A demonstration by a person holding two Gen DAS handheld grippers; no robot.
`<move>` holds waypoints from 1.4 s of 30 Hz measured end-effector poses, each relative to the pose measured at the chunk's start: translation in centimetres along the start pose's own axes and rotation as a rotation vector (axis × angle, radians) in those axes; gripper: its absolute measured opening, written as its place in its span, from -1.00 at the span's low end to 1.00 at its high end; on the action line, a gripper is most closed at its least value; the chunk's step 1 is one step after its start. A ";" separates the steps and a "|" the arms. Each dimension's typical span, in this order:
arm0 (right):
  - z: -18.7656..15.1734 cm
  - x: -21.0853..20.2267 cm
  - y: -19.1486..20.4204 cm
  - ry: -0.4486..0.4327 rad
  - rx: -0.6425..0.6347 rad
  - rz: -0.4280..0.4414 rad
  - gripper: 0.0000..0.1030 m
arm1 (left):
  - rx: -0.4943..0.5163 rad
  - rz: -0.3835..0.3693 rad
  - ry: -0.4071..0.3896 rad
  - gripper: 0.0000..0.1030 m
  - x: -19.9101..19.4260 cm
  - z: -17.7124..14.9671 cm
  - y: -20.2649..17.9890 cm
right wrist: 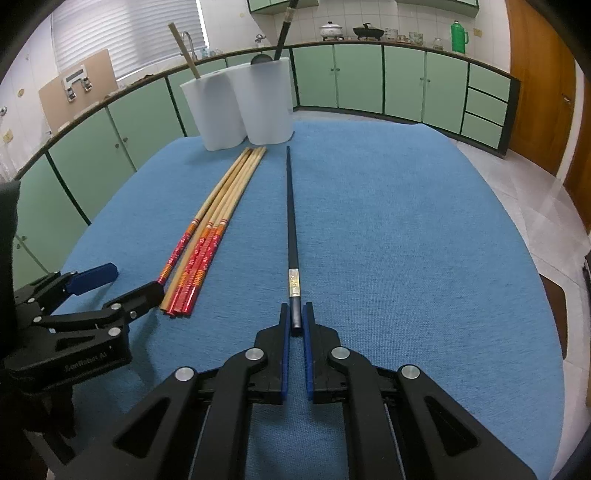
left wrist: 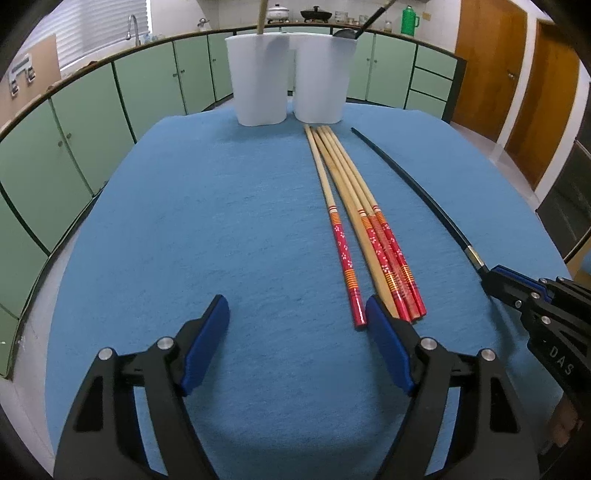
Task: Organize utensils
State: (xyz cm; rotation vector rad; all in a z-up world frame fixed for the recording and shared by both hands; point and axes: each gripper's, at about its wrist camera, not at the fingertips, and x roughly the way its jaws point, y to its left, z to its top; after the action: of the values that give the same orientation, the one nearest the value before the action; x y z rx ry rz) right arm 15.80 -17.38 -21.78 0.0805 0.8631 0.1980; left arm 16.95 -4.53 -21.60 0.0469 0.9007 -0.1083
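Observation:
Several bamboo chopsticks with red patterned ends (left wrist: 364,221) (right wrist: 210,229) lie side by side on the blue cloth. A black chopstick (left wrist: 413,184) (right wrist: 291,221) lies to their right. My right gripper (right wrist: 295,314) (left wrist: 491,275) is shut on the black chopstick's near end, low on the cloth. My left gripper (left wrist: 297,314) (right wrist: 125,282) is open and empty, its right finger touching the red ends. Two white cups (left wrist: 258,77) (right wrist: 236,107) stand at the far edge; the left cup holds a bamboo chopstick (right wrist: 184,51), the right cup a black chopstick (right wrist: 282,33) and a dark ladle.
The table is covered by a blue cloth (left wrist: 221,221) (right wrist: 406,240). Green cabinets (right wrist: 369,77) ring the room, with pots and a green thermos (right wrist: 458,36) on the counter. Wooden doors (left wrist: 491,66) stand at the right.

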 end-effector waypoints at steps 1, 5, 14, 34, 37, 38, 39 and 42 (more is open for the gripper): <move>0.0 0.0 0.0 0.000 -0.005 0.005 -0.87 | -0.003 -0.002 0.000 0.43 -0.1 0.0 0.1; -0.2 -0.2 -0.2 0.000 -0.009 0.025 -0.84 | -0.002 -0.006 -0.002 0.29 -0.3 0.0 -0.2; -0.1 0.0 0.0 0.007 -0.021 0.036 -0.83 | -0.007 -0.028 -0.015 -0.27 -0.4 0.0 -0.9; 1.4 -3.0 0.4 -0.049 -0.066 0.006 -0.87 | -0.001 -0.042 -0.090 -0.90 -4.0 0.9 0.3; 2.3 -4.4 0.2 -0.080 -0.067 0.008 -0.87 | 0.013 -0.032 -0.136 -0.90 -6.0 1.6 0.5; 2.6 -5.0 0.2 -0.093 -0.068 0.009 -0.87 | 0.016 -0.032 -0.147 -0.90 -6.5 1.8 0.5; 2.9 -5.4 0.1 -0.101 -0.069 0.009 -0.87 | 0.018 -0.031 -0.160 -0.90 -7.0 2.0 0.5; 3.9 -6.9 0.0 -0.138 -0.074 0.013 -0.87 | 0.017 -0.034 -0.202 -0.90 -8.6 2.9 0.7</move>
State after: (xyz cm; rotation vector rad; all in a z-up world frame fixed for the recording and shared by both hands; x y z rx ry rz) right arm 14.38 -18.72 -14.11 0.0303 0.7173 0.2334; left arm 13.97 -3.42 -13.08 0.0356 0.6992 -0.1500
